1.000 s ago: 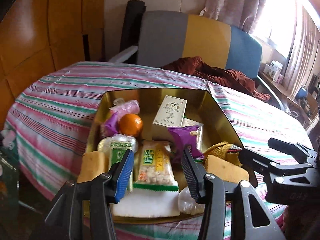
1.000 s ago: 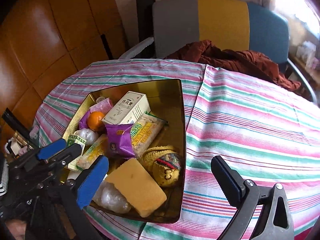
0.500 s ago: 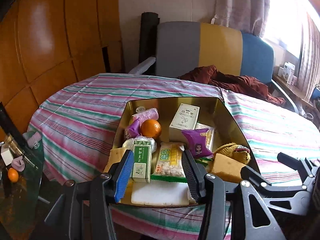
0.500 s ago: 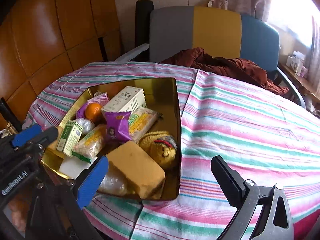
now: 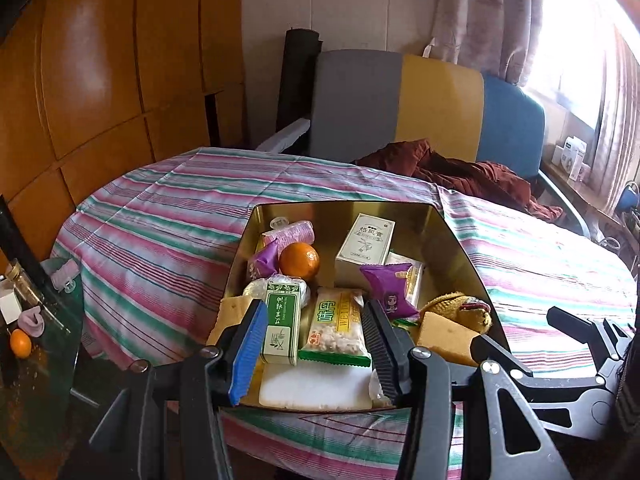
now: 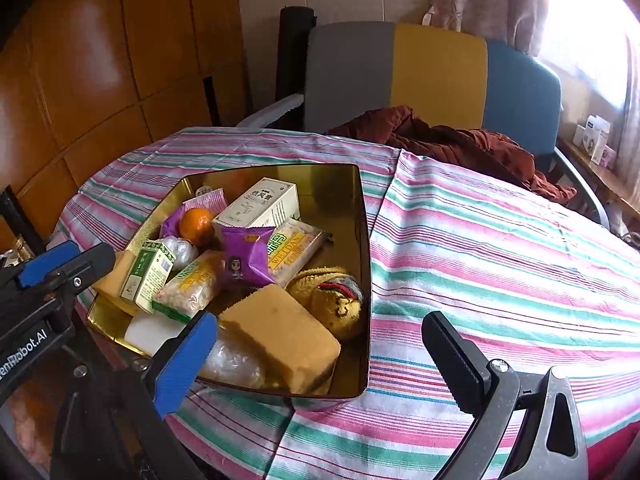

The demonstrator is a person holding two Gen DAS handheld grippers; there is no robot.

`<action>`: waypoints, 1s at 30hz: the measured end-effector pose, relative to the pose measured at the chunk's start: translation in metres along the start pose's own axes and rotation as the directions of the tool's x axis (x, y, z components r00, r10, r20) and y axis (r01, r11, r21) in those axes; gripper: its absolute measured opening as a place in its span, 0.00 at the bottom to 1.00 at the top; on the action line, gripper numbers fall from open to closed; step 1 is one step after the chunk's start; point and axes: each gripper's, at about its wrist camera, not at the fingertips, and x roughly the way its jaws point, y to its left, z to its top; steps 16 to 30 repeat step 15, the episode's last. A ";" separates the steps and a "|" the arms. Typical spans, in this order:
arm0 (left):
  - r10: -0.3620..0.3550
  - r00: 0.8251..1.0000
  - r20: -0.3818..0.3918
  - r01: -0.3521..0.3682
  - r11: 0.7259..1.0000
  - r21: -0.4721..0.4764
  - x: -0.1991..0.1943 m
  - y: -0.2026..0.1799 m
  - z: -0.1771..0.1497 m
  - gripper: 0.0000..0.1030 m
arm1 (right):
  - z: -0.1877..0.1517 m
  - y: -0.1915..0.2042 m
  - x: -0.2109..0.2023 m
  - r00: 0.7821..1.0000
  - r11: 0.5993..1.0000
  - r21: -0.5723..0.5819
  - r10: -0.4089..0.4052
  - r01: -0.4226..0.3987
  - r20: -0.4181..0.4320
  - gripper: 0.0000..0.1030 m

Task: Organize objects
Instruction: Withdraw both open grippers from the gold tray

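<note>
A gold tin tray (image 5: 456, 240) (image 6: 362, 240) sits on the striped tablecloth, full of items: an orange (image 5: 299, 261) (image 6: 196, 221), a white box (image 5: 365, 245) (image 6: 258, 205), a purple snack packet (image 5: 390, 288) (image 6: 245, 257), a green box (image 5: 282, 320) (image 6: 148, 276), a puffed-rice pack (image 5: 336, 328), yellow sponges (image 6: 284, 340) and a yellow knitted toy (image 6: 328, 300). My left gripper (image 5: 312, 344) is open and empty, hovering near the tray's front edge. My right gripper (image 6: 320, 360) is open and empty, at the tray's front right corner.
A grey, yellow and blue chair (image 5: 400, 108) with a brown cloth (image 5: 460, 168) stands behind the round table (image 6: 500, 240). A glass side table (image 5: 28, 340) with a small orange and clips is at left. Wooden wall panels are at left.
Both grippers have pulled back and risen from the tray, which now looks smaller and farther. The tray's contents have not moved. Both stay open.
</note>
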 end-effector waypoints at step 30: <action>0.004 1.000 0.005 -0.004 1.000 0.020 0.003 0.004 0.001 0.48 | 0.001 0.005 0.003 1.000 1.000 -0.013 -0.004 0.004 -0.009 1.00</action>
